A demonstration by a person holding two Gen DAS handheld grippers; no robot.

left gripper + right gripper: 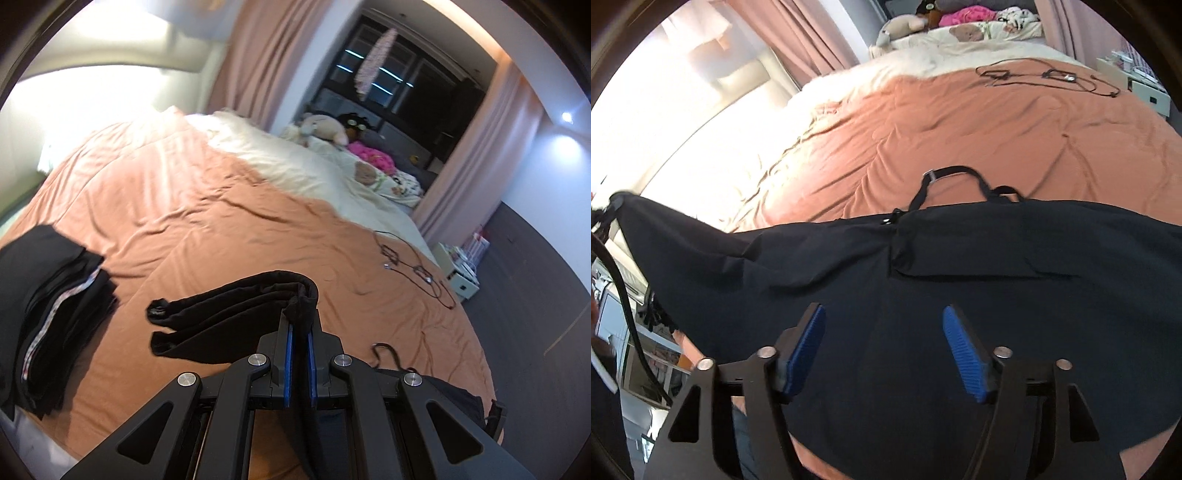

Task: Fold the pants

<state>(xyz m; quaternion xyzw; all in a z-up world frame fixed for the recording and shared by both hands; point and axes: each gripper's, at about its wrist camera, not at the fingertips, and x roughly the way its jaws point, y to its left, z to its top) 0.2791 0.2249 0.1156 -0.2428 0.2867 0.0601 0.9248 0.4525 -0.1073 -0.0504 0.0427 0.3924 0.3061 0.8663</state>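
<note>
The black pants lie spread across the near part of the orange-brown bed cover, a belt strap looping out from their far edge. My right gripper hovers open over the fabric, and its blue pads touch nothing. The pants' left corner is pulled up toward the picture's left edge. In the left wrist view my left gripper is shut on a bunched fold of the black pants. Two cuff ends trail to the left over the cover.
A stack of folded dark clothes sits at the bed's left edge. A thin black cable lies on the right side of the bed. Cream bedding and soft toys fill the far end. Pink curtains hang beyond.
</note>
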